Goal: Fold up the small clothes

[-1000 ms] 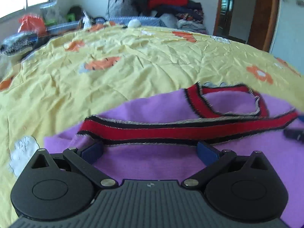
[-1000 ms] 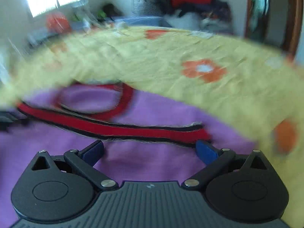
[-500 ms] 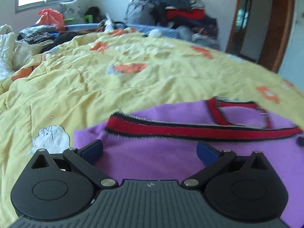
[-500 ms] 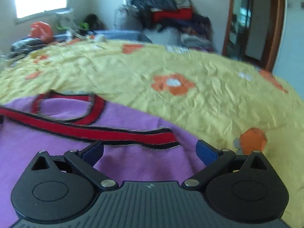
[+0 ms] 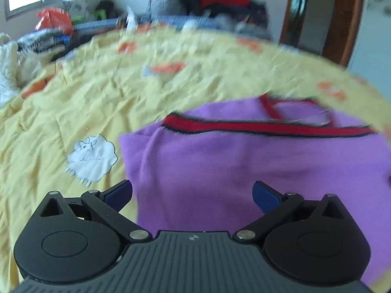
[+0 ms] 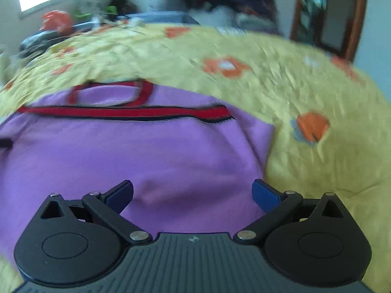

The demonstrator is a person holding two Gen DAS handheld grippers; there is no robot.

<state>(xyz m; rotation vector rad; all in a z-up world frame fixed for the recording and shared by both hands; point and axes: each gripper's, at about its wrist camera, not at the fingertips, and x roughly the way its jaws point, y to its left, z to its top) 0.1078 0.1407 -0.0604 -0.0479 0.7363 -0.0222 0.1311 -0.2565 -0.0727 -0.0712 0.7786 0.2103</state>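
A small purple garment with red, black-edged trim lies flat on a yellow bedspread. It looks folded over, its red hem running across near the red neckline. My left gripper hovers open over the garment's near left part, holding nothing. In the right wrist view the same purple garment and red trim fill the left and centre. There my right gripper is open above the near right part, beside the garment's right edge. Both views are motion-blurred.
The yellow bedspread carries orange flower prints and a white sheep patch. Piled clothes sit at the far end, bedding and bags at far left, a wooden door frame at right.
Both grippers have pulled back toward the near side and apart; more purple cloth now lies ahead of each. They stay open, and the garment has not moved.
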